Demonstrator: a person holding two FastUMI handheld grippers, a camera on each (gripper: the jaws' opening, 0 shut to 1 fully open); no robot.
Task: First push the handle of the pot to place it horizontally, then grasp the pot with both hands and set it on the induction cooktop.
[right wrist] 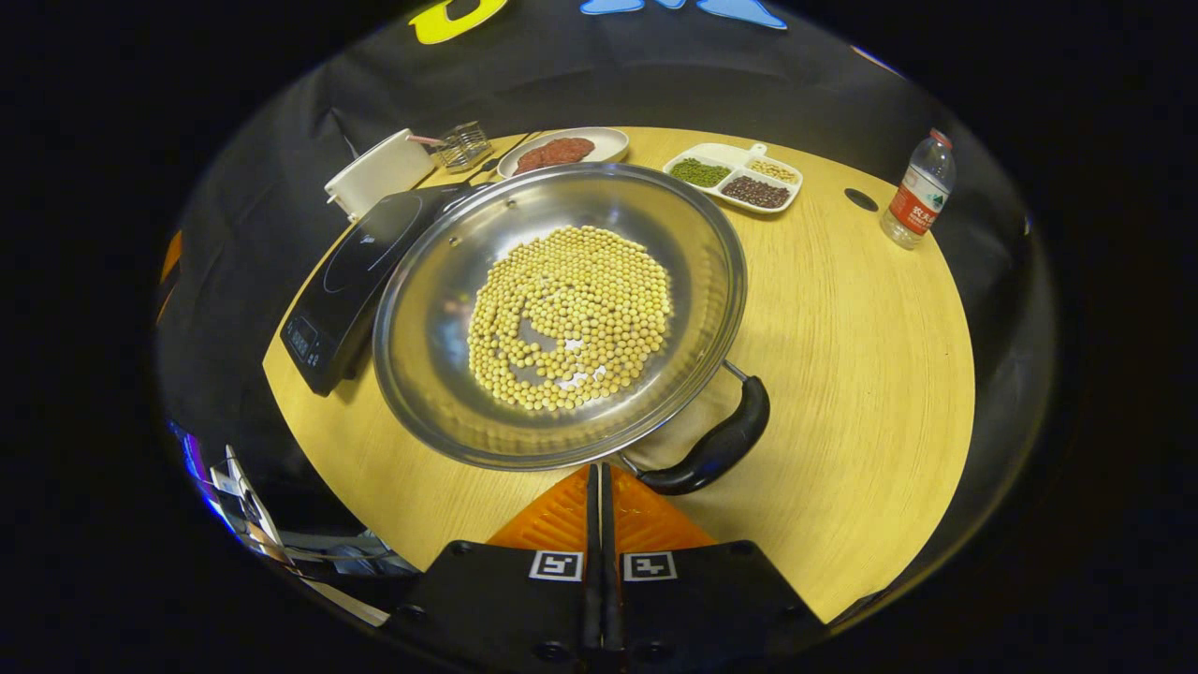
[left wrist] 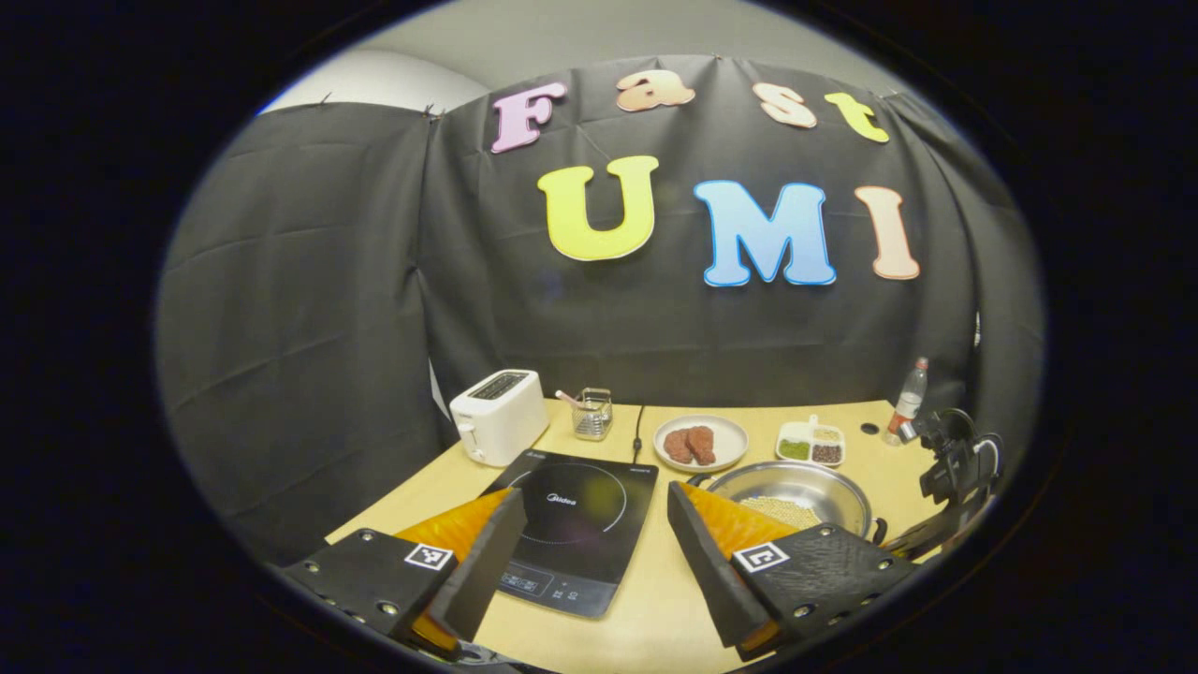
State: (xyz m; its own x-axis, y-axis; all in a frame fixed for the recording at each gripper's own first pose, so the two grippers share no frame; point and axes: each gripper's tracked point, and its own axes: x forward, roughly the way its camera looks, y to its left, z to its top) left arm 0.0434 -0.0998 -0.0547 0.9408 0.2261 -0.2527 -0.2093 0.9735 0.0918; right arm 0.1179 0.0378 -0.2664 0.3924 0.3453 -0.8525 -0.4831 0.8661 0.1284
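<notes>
Steel pot, yellow beans inside, curved black handle beside closed jaws.

Left gripper agape, right gripper closed

Pot: near rim and handle hidden behind the left gripper's finger; cooktop: right edge covered by the pot; basket contents too small to tell.

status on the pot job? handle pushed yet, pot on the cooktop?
Nothing finished. In hand: right gripper, fingers closed and empty, sits by the handle, which lies angled. Left gripper is open, above the table. Left: grasp the pot, beside the induction cooktop, and move it over.
</notes>
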